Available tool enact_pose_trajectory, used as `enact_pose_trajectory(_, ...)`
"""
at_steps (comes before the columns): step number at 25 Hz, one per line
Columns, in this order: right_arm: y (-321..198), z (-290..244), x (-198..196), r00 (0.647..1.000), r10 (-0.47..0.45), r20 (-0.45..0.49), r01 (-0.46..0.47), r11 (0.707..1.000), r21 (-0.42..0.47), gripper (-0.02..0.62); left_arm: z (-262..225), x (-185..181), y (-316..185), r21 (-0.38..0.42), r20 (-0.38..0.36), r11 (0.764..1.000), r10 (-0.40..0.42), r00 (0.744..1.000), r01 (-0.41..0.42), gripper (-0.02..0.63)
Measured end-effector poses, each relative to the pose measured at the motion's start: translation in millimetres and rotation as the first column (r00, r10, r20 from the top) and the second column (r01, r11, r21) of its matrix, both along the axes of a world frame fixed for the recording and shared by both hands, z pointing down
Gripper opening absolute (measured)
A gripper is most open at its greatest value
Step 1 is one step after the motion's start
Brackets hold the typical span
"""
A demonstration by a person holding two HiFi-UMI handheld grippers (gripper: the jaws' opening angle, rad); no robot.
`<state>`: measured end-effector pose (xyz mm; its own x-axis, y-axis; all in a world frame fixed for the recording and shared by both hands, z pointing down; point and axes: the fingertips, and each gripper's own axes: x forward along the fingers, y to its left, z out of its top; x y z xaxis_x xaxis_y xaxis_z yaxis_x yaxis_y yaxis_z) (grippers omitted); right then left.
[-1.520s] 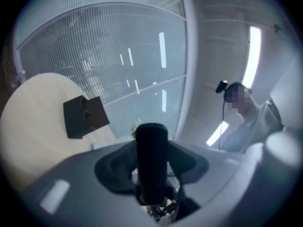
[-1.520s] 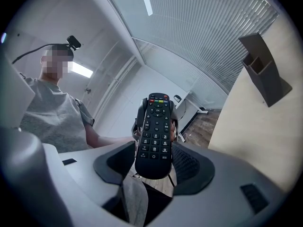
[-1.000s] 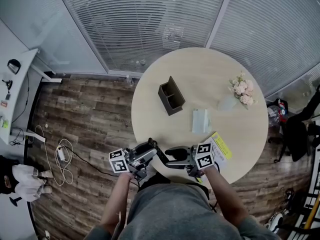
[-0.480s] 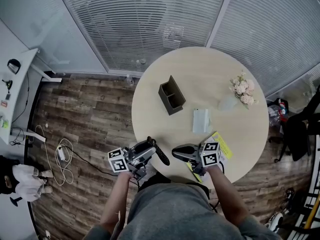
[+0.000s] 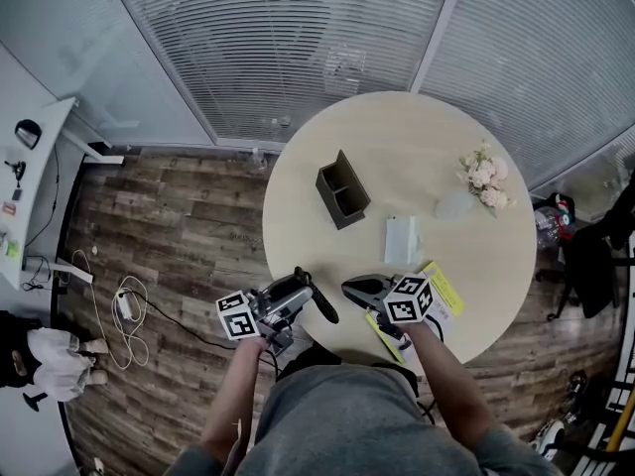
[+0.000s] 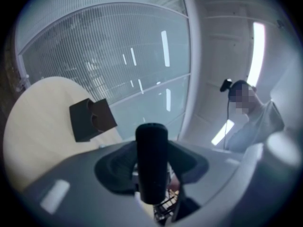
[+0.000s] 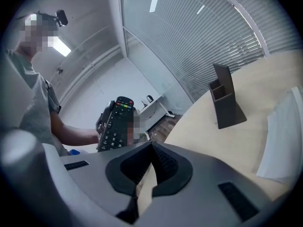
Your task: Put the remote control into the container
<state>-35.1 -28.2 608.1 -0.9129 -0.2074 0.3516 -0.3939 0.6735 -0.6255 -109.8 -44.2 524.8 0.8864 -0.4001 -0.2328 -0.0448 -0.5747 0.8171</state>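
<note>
Head view: grips remote control [image 5: 322,305] in left gripper [image 5: 301,291] at near table [image 5: 417,157] edge; right gripper [image 5: 349,288] just closed, empty; leaves carry to far container [image 5: 342,191].

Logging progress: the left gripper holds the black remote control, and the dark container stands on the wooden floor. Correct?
Not quite. The left gripper holds the remote control, but the container stands on the round table; the head view shows it.

We wear a grey shirt [image 5: 347,415] at six o'clock. Our left gripper [image 5: 300,291] and right gripper [image 5: 347,287] are grey with black pads [image 7: 163,163]. Each has a black-and-white marker cube [image 5: 236,316].
</note>
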Motion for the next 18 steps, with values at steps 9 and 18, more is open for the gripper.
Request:
enact_pose_trajectory(9,-30,77,20,0.91,0.022,-0.414,0.01,0.997,0.076,0.017,9,3,-14,-0.021,0.03,0.999,-0.038,0.999,0.038,0.19)
enact_pose_trajectory(18,-39,128,33,0.818,-0.04,-0.573,0.055,0.998,0.009,0.017,10,4,-39,-0.01,0.039,0.997,-0.08,0.996,0.08,0.19)
